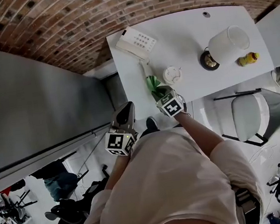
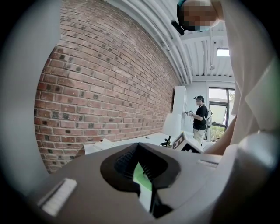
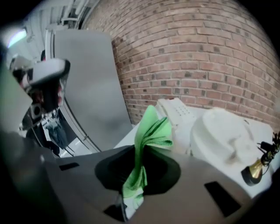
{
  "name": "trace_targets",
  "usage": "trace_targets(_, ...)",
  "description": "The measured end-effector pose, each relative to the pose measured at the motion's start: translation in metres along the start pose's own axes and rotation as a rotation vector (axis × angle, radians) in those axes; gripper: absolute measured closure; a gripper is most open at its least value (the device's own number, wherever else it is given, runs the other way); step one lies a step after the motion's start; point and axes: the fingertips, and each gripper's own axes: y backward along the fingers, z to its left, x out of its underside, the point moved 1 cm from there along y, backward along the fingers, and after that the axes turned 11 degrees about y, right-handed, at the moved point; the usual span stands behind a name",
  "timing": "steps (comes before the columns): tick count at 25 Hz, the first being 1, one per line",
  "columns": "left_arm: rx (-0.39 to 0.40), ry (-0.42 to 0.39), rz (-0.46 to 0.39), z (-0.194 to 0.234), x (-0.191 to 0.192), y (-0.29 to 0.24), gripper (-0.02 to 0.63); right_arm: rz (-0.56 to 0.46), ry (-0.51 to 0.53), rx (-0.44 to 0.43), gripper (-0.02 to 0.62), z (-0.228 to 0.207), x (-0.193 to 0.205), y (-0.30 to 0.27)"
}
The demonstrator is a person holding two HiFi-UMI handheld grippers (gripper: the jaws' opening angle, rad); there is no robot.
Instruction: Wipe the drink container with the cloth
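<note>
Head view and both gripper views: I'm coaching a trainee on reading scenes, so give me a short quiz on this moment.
1. True or false: the right gripper is shut on the green cloth.
2. Pick one: the lidded white cup stands (A) on the white table beside the cloth, (B) on the floor, (C) on the chair seat.
3. Fill in: the left gripper has its jaws together and holds ____.

Key: 1 true; 2 A; 3 nothing.
</note>
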Motion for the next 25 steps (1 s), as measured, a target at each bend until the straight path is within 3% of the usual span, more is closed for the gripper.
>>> trace_targets(3,0.003,-0.007,-0.019,0.000,-0.007,-0.001,0.597,-0.140,-0.110,0.004,0.560,-0.001,-0.029,0.033)
trace_targets(7,-0.008,-0.021,-0.056,0.006,-0.018,-0.004,0.597,-0.293,-0.150,0.042,0.560,-0.013,-0.067,0.080)
trace_targets(10,-0.015,-0.032,-0.095,0.009,-0.032,-0.006,0.597,-0.387,-0.121,0.076,0.560,-0.018,-0.093,0.118)
trace_targets(20,-0.004,-0.056,-0.244,0.006,-0.084,-0.003,0.597,-0.594,0.086,0.304,0.560,-0.027,-0.147,0.222)
trace_targets(25,0.069,-0.083,-0.265,-0.023,-0.109,0.006,0.597,-0.678,0.013,0.338,0.560,-0.026,-0.160,0.256)
